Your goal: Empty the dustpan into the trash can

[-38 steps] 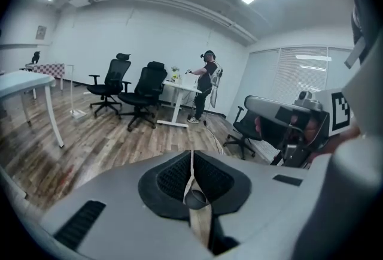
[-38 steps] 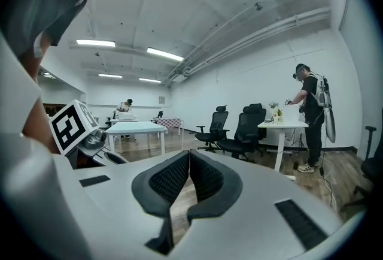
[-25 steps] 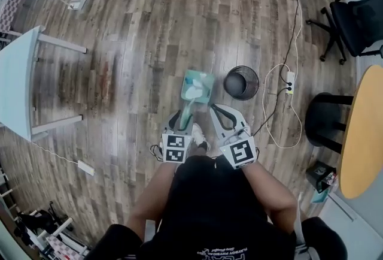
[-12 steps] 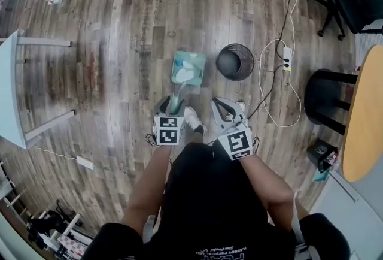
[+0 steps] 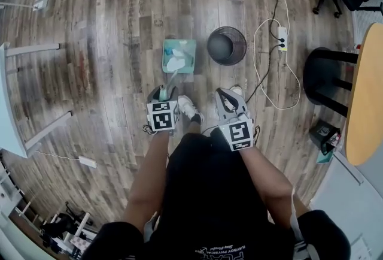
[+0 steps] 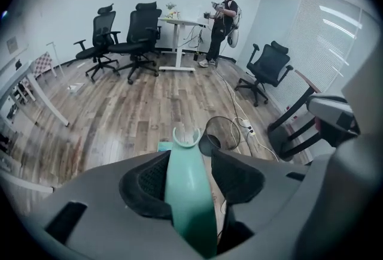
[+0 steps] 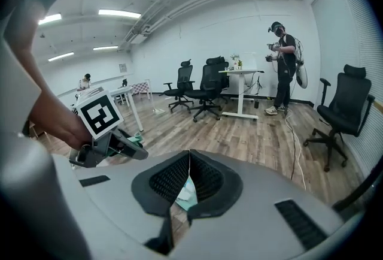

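A teal dustpan point(image 5: 178, 56) holding white scraps rests on the wood floor just left of the black mesh trash can point(image 5: 226, 45). Its handle point(image 6: 188, 193) runs back between the jaws of my left gripper point(image 5: 163, 92). Those jaws have just been opening: the handle lies against the left pad with a gap to the right pad. In the left gripper view the trash can point(image 6: 222, 133) sits just beyond the handle's forked tip. My right gripper point(image 5: 230, 100) hangs to the right of the dustpan, near my shoes. Its pads point(image 7: 189, 156) meet at the tips with nothing between them.
A power strip with a looping white cable point(image 5: 280, 38) lies right of the trash can. A black stool point(image 5: 326, 79) and a round wooden table point(image 5: 365, 97) stand further right. White table legs point(image 5: 36, 49) are at the left. Office chairs and another person point(image 6: 224, 25) are far back.
Both grippers have come down towards the floor. The dustpan and trash can have shifted up and left in the head view. The handle stays between the left jaws.
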Demonstrator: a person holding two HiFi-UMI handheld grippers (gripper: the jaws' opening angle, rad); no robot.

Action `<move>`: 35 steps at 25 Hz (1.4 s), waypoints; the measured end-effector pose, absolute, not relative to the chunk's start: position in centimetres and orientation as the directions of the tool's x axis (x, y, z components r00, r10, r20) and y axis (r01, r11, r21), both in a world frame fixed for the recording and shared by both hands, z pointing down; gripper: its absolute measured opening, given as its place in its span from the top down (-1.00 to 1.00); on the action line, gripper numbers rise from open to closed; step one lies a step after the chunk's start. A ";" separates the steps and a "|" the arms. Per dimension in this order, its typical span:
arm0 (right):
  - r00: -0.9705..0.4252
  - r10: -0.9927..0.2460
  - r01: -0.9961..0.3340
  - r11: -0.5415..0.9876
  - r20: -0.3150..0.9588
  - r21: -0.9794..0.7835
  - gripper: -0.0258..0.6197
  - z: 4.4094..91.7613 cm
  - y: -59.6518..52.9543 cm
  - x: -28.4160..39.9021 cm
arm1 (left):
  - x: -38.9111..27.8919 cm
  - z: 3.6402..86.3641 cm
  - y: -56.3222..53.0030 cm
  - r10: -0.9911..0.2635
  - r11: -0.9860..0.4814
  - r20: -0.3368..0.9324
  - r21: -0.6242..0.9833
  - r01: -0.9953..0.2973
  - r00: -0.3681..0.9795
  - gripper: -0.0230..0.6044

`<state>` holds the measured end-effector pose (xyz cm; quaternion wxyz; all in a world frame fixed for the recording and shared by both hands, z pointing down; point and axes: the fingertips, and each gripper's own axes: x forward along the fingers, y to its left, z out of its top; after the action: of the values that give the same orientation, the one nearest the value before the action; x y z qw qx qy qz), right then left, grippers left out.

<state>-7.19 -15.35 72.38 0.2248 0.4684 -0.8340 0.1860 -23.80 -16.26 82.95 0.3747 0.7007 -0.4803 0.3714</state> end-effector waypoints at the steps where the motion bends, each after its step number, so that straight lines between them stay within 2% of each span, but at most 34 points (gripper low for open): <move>1: -0.455 -0.700 -0.868 0.486 0.551 -0.099 0.85 72.4 -15.3 -6.9 | -23.8 83.2 -16.2 -0.384 -0.255 0.887 0.167 -0.952 0.258 0.25; 5: -0.434 -0.710 -0.882 0.461 0.555 -0.099 0.84 72.7 -15.3 -5.6 | -24.2 83.7 -16.4 -0.358 -0.224 0.904 0.159 -0.962 0.233 0.34; 8: -0.426 -0.711 -0.887 0.450 0.560 -0.103 0.85 72.9 -15.2 -4.9 | -25.1 84.2 -16.3 -0.348 -0.208 0.919 0.116 -0.971 0.185 0.59; 18: -0.423 -0.719 -0.890 0.443 0.551 -0.106 0.84 72.4 -15.1 -3.9 | -25.1 84.4 -16.4 -0.359 -0.210 0.916 0.109 -0.972 0.180 0.59; 24: -0.430 -0.725 -0.888 0.447 0.538 -0.108 0.84 71.7 -14.9 -4.1 | -24.9 84.9 -16.3 -0.302 -0.191 0.928 0.165 -0.968 0.218 0.56; 35: -0.464 -0.731 -0.866 0.493 0.500 -0.083 0.85 69.1 -13.9 -5.3 | -25.6 84.4 -13.8 -0.360 -0.232 0.924 0.047 -0.972 0.130 0.62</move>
<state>-5.34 -13.93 69.12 0.2039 0.4756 -0.8396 0.1651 -25.65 -13.81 84.40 0.3597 0.6601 -0.5045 0.4246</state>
